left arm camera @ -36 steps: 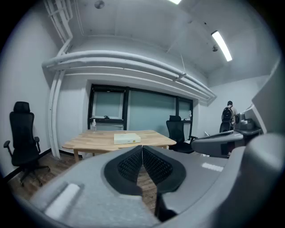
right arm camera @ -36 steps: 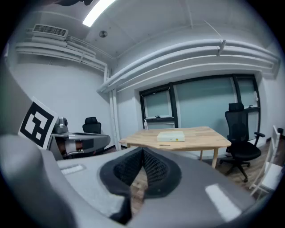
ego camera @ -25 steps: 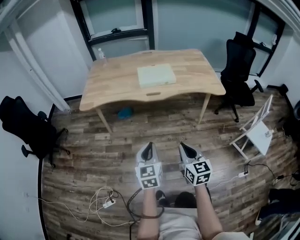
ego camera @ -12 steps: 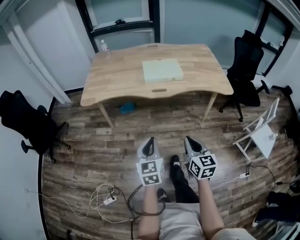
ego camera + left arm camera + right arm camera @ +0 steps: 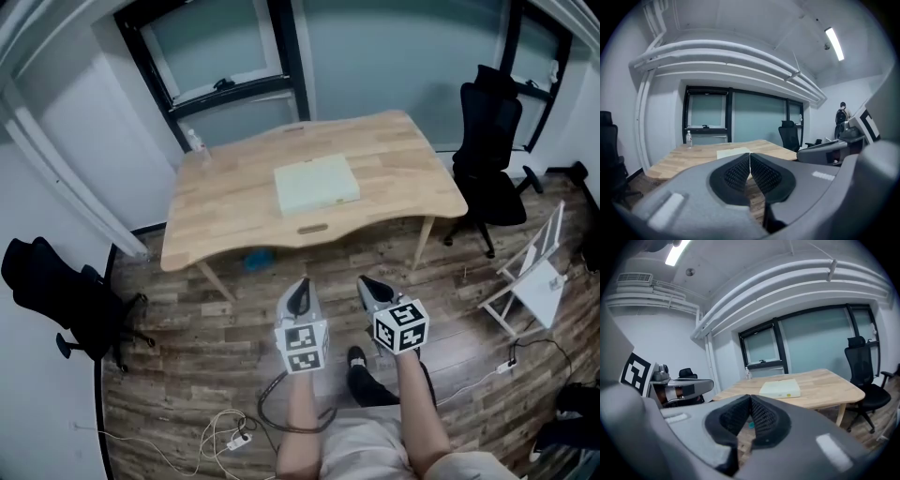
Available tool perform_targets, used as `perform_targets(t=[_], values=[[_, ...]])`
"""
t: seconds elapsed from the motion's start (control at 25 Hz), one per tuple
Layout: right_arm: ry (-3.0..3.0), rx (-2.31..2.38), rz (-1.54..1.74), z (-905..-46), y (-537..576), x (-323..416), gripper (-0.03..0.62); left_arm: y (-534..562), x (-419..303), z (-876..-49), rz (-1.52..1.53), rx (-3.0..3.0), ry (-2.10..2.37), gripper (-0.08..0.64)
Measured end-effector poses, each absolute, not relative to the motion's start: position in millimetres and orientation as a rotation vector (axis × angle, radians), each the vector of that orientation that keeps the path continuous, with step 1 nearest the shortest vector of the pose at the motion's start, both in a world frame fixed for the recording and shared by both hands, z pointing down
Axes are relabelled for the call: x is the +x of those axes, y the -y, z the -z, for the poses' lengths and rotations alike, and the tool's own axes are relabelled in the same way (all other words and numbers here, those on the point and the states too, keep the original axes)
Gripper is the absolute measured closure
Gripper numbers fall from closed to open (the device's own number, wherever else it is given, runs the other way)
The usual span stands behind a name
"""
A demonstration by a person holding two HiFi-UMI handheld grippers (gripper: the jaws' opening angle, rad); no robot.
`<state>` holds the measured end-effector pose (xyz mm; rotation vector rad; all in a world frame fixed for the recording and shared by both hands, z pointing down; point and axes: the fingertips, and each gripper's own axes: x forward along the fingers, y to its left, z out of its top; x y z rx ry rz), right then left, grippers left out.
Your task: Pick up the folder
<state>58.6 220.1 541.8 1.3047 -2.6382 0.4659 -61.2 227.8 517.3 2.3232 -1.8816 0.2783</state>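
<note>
On the tabletop [image 5: 225, 211]: the folder [image 5: 317, 185] lies flat near the middle, untouched.
Left tongs [image 5: 300, 287]: pressed together, empty, well short of the tabletop.
Right tongs [image 5: 367, 285]: likewise together, empty.
Progress: nothing done; approach, grip and lift all remain.

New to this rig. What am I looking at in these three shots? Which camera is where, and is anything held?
There is no robot here: a person holds a two-jaw gripper in each hand. The head view comes from a camera on the person's head, looking down. It shows the left gripper and right gripper; the marker cubes are part of them. The other two pictures come from cameras riding on each gripper, looking along its jaws. Both pairs of jaws are shut with nothing between them. Ahead stands a table with a pale folder lying flat near its middle and a bottle at its far left corner. Nothing is held.
</note>
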Motion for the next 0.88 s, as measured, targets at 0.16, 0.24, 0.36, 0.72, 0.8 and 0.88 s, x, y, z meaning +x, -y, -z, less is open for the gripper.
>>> perform_targets(t=[0.16, 0.24, 0.36, 0.72, 0.8, 0.88], values=[[2.634, 1.322, -0.447, -529, -175, 74, 0.591, -181, -46, -503, -0.272, 2.36, 1.869, 0.551], [2.635, 1.365, -0.43, -522, -153, 86, 0.591, -162, -43, -501, -0.286, 2.36, 1.881, 0.551], [2.66, 1.426, -0.435, -512, -120, 100, 0.591, -136, -41, -499, -0.315, 2.374, 1.91, 0.551], [2.693, 1.409, -0.468, -518, -40, 111, 0.591, -76, -60, -505, -0.327, 2.235, 1.986, 0.551], [2.7, 1.414, -0.481, -522, -28, 115, 0.591, -65, -61, -508, -0.332, 2.213, 2.006, 0.551], [2.693, 1.421, -0.508, -530, -18, 122, 0.591, -57, -57, -517, -0.365, 2.201, 2.014, 0.549]])
